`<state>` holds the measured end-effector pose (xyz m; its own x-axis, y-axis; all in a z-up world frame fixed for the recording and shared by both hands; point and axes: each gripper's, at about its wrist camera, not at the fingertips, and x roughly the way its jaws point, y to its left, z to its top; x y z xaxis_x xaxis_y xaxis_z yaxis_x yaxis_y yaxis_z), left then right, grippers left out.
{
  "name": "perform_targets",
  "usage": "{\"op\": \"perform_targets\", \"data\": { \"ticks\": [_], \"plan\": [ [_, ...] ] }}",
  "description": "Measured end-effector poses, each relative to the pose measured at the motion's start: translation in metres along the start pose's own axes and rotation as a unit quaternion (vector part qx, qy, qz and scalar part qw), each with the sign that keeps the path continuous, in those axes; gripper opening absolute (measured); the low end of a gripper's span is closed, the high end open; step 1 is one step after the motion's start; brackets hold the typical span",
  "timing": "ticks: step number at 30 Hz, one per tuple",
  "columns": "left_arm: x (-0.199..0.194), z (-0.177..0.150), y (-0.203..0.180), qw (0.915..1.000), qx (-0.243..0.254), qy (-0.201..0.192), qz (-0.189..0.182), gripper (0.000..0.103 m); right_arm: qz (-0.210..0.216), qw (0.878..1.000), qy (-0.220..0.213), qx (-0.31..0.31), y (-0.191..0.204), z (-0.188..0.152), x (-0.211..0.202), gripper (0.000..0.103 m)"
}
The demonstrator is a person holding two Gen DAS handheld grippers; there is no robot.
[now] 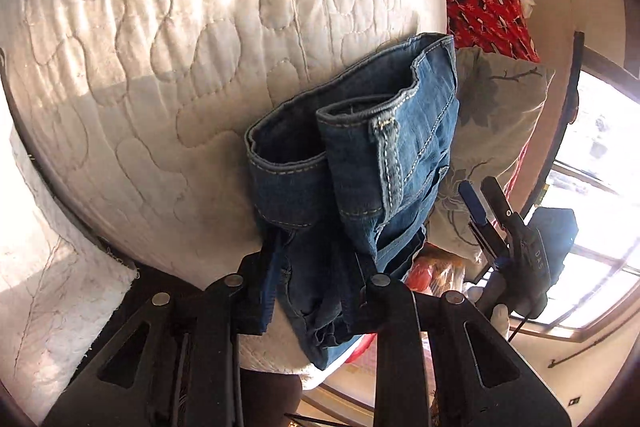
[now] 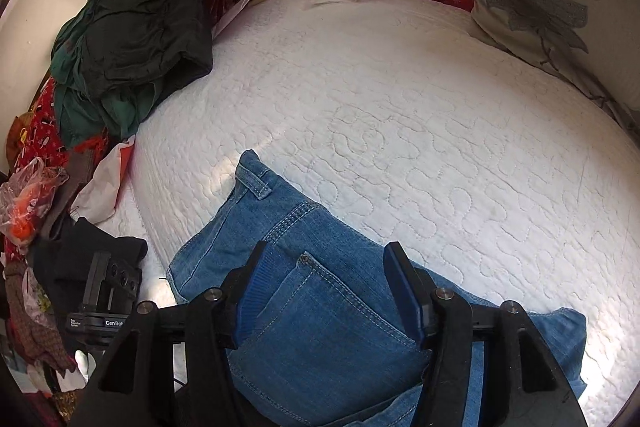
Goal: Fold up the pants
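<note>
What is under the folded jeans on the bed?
The jeans lie on the white quilted bed cover. Around them only that cover shows. Whether anything lies beneath the denim cannot be seen, as it is covered.

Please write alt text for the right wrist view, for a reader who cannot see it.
Folded blue jeans lie on a white quilted mattress, with the right tongs open above the back pocket. Dark green clothes are piled at the far left.

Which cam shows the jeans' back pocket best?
Right wrist. The back pocket faces the lens with its stitching clear, framed by the open right gripper over the jeans. The left wrist view shows the jeans bunched, waistband and belt loop toward the camera; no pocket face is visible.
</note>
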<state>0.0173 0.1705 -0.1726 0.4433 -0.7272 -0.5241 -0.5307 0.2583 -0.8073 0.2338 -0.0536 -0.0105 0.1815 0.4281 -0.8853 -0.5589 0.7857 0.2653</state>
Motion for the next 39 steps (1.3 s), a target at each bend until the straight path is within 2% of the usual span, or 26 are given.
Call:
{"op": "perform_targets", "data": {
  "ticks": [5,9,12,13,15,17,22,24,26,28,29,30,31,33,35,39],
  "plan": [
    [0.002,-0.007,0.003,0.9998,0.019,-0.007,-0.009,0.032,0.004,0.999,0.026,-0.028,0.013,0.023,0.029,0.064],
    [-0.004,-0.012,0.008,0.9991,0.040,-0.009,0.005,0.032,0.003,0.997,0.056,-0.061,0.027,0.040,0.057,0.064],
    [-0.013,-0.013,0.010,0.9985,0.047,-0.028,0.003,0.033,0.009,0.993,0.072,-0.091,0.042,0.047,0.075,0.064],
    [-0.016,-0.012,0.011,0.9982,0.049,-0.035,0.001,0.036,0.010,0.992,0.077,-0.101,0.046,0.049,0.080,0.065],
    [-0.017,-0.009,0.014,0.9979,0.044,-0.048,0.005,0.059,0.005,0.989,0.085,-0.118,0.054,0.052,0.090,0.067],
    [-0.015,-0.003,0.012,0.9977,0.035,-0.058,0.005,0.061,0.001,0.987,0.094,-0.130,0.061,0.054,0.100,0.068],
    [0.002,0.013,0.010,0.9984,0.012,-0.053,0.013,0.063,-0.001,0.982,0.111,-0.150,0.068,0.051,0.117,0.070],
    [0.005,0.015,0.006,0.9984,0.014,-0.053,0.016,0.070,0.001,0.982,0.112,-0.153,0.066,0.051,0.120,0.072],
    [0.008,0.017,0.002,0.9981,0.014,-0.054,0.027,0.070,0.005,0.981,0.111,-0.158,0.067,0.052,0.123,0.074],
    [0.010,0.019,0.000,0.9979,0.014,-0.051,0.038,0.069,0.000,0.979,0.112,-0.173,0.071,0.052,0.125,0.071],
    [0.011,0.020,-0.002,0.9973,0.018,-0.052,0.049,0.058,-0.009,0.976,0.111,-0.186,0.075,0.052,0.125,0.064],
    [0.010,0.020,-0.004,0.9962,0.029,-0.052,0.063,0.047,-0.014,0.974,0.106,-0.199,0.080,0.051,0.123,0.041],
    [0.009,0.020,-0.006,0.9955,0.039,-0.051,0.070,0.039,-0.007,0.973,0.107,-0.205,0.085,0.051,0.121,0.035],
    [0.006,0.018,-0.012,0.9941,0.058,-0.052,0.076,0.026,-0.014,0.971,0.100,-0.216,0.092,0.047,0.114,0.028],
    [0.007,0.013,-0.021,0.9904,0.086,-0.059,0.090,0.021,-0.016,0.970,0.092,-0.223,0.094,0.042,0.103,0.024],
    [-0.003,-0.009,-0.051,0.9775,0.156,-0.089,0.111,0.019,0.009,0.979,0.050,-0.195,0.089,0.037,0.064,0.020]
  ]
}}
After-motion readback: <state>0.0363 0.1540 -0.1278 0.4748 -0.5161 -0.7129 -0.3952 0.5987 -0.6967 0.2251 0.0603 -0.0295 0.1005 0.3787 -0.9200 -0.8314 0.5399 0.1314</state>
